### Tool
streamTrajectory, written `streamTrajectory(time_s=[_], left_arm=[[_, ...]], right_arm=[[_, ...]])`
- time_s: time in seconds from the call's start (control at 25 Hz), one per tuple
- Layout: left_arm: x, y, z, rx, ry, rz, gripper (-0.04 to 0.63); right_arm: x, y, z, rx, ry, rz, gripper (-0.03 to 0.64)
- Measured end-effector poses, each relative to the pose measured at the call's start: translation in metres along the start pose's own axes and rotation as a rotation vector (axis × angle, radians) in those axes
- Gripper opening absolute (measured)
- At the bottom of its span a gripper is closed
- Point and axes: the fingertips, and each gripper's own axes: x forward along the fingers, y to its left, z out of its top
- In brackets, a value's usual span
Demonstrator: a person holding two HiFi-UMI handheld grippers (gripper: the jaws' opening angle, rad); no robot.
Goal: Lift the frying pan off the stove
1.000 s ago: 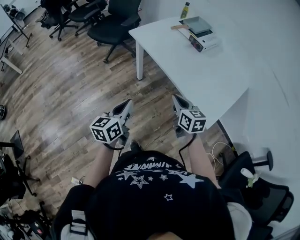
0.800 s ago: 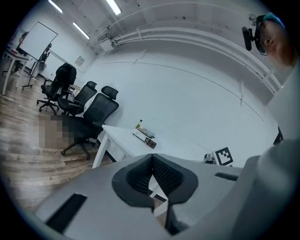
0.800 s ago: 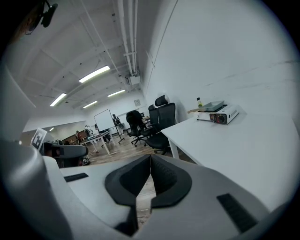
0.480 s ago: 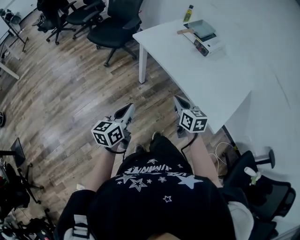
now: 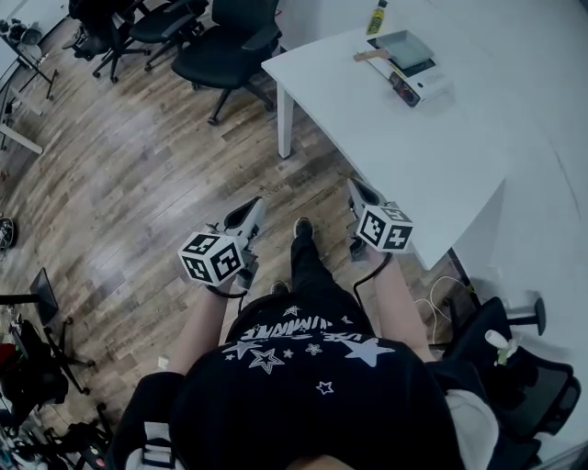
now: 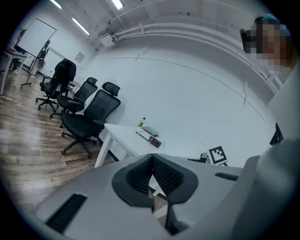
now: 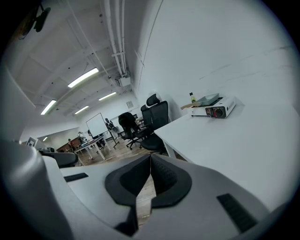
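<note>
The frying pan (image 5: 404,48), grey with a wooden handle, sits on a white portable stove (image 5: 421,81) at the far end of the white table (image 5: 413,156). Both also appear in the right gripper view, the pan (image 7: 206,99) on the stove (image 7: 216,111), and small in the left gripper view as the stove (image 6: 152,139). My left gripper (image 5: 248,211) is shut and empty over the wooden floor, well short of the table. My right gripper (image 5: 357,191) is shut and empty beside the table's near edge. In their own views the left gripper (image 6: 152,177) and right gripper (image 7: 150,174) show their jaws pressed together.
A yellow-capped bottle (image 5: 377,16) stands behind the stove. Black office chairs (image 5: 225,46) stand left of the table. Another chair (image 5: 514,376) and cables lie at my right. The person's foot (image 5: 301,228) is between the grippers.
The person has stepped toward the table, one foot now forward between the grippers. The table and stove have shifted slightly in view. Both grippers stay shut.
</note>
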Motion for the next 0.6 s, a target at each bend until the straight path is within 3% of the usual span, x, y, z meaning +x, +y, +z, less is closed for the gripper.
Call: streamTrajectory(time_s=[0.32, 0.6], left_arm=[[0.068, 0.028, 0.027, 0.006, 0.033, -0.006, 0.008], [0.147, 0.044, 0.067, 0.029, 0.052, -0.030, 0.008]], right_arm=[[0.048, -0.047, 0.036, 0.033, -0.012, -0.026, 0.008], [0.100, -0.106, 0.095, 0.078, -0.057, -0.059, 0.008]])
